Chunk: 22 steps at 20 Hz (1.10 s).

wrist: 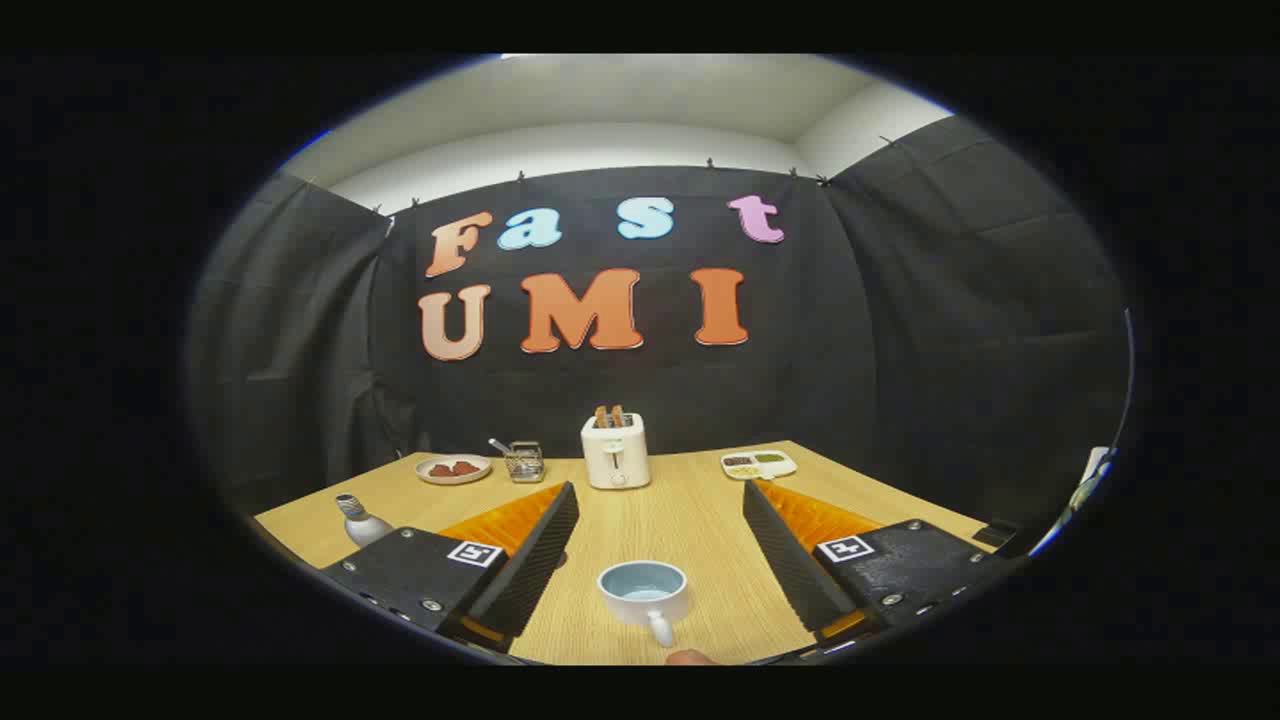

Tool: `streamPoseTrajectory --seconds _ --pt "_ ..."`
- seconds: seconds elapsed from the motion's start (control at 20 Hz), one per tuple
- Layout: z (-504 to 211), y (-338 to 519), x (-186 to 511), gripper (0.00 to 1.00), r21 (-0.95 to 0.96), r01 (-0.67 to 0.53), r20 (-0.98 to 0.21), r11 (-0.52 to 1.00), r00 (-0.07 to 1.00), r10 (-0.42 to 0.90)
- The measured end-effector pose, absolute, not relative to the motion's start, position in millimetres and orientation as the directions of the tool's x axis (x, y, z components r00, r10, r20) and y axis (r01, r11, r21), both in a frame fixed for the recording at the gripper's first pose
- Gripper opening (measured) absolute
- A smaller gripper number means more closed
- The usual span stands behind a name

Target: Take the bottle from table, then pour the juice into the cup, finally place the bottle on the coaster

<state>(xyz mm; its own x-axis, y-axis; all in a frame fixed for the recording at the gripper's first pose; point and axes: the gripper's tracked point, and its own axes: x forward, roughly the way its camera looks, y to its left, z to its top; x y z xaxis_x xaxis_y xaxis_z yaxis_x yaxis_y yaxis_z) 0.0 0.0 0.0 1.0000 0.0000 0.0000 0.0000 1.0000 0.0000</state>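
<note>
While the tool point(660, 540) is hovering with fingers spread wide and gripping nothing, the cup point(643, 592) is sitting on the bench point(690, 510) between them. The bottle point(360, 522) is standing beyond the left finger, partly hidden. Swinging left risks clipping the cup. Farther back, the toaster point(615, 450) is standing clear.

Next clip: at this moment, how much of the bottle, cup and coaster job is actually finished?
Nothing looks done. The bottle stands on the table beside the left finger, untouched. The gripper is open and holds nothing; the cup sits between its fingers, whether it holds juice I cannot tell. In hand: only the approach. Left: grasp the bottle, pour, then set it on the coaster.
</note>
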Motion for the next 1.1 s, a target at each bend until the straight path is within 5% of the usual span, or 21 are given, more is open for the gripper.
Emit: streamPoseTrajectory --seconds 1.1 --pt "-7.7 81.2 -36.1 0.98 -0.039 -0.112 -0.024 0.993 0.993 0.112"
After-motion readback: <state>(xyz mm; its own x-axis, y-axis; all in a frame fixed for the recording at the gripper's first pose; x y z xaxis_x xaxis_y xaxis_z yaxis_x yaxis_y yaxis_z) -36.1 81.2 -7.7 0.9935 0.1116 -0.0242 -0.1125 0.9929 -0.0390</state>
